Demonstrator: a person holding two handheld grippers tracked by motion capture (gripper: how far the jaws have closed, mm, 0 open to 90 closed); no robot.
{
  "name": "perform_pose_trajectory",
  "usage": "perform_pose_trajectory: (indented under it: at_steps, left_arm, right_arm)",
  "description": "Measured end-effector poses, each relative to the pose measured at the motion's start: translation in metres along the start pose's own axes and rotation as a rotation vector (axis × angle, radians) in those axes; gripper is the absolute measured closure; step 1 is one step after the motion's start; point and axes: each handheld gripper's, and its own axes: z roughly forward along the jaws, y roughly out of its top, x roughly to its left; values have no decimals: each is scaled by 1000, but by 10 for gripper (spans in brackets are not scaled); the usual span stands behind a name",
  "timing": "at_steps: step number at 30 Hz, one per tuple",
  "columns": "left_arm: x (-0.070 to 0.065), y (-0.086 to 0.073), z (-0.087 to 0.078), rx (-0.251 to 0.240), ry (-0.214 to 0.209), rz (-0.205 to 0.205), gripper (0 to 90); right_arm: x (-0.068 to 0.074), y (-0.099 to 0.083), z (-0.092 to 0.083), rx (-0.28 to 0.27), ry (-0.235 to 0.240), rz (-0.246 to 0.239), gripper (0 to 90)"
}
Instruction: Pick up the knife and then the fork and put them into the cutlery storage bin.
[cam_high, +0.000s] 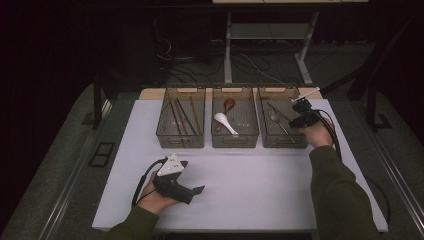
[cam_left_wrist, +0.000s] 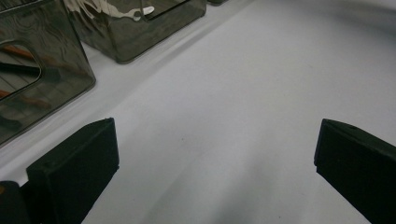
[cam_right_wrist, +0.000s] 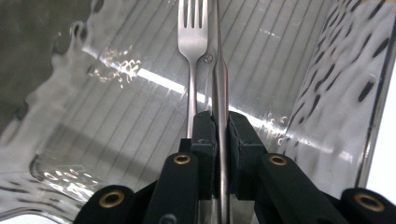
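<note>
Right tongs (cam_right_wrist: 220, 140) sit inside the right-hand bin (cam_high: 281, 141), upper right of the high view, jaws clamped on a slim metal utensil (cam_right_wrist: 219, 88) that runs straight up the middle of the right gripper view. A fork (cam_right_wrist: 192, 37) lies just left of it on the bin floor, tines toward the top of the frame. Left tongs (cam_high: 192, 191) rest low on the white tabletop (cam_high: 250, 185), lower left of the high view, jaws spread wide with nothing between them. Middle bin (cam_high: 235, 141): white spoon (cam_high: 224, 121). Left bin (cam_high: 180, 141): chopsticks (cam_high: 182, 117).
</note>
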Motion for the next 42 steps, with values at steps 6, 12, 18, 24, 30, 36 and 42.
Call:
perform_pose_trajectory:
  at_steps: [6,12,18,24,30,36,42]
  left_arm:
    - [0,0,0,6,-3,0,0]
    - [0,0,0,9,0,0,0]
    - [1,-1,-1,8,1,-7,0]
    - [2,-2,-3,-2,9,-14,0]
    - [4,-3,-8,-10,16,-15,0]
    - [7,-5,-11,-11,24,-18,0]
    - [10,-7,-13,-10,23,-21,0]
  right_arm:
    - [-4,2,-13,-94,45,24,736]
    - [-10,0,-23,-150,83,40,631]
    - [-13,-3,-30,-211,137,28,504]
    - [-8,-4,-39,-262,164,0,410]
    - [4,-7,-50,-320,182,-43,317]
    - [13,-13,-57,-377,216,-43,259]
    - [21,-28,-62,-431,252,-57,197]
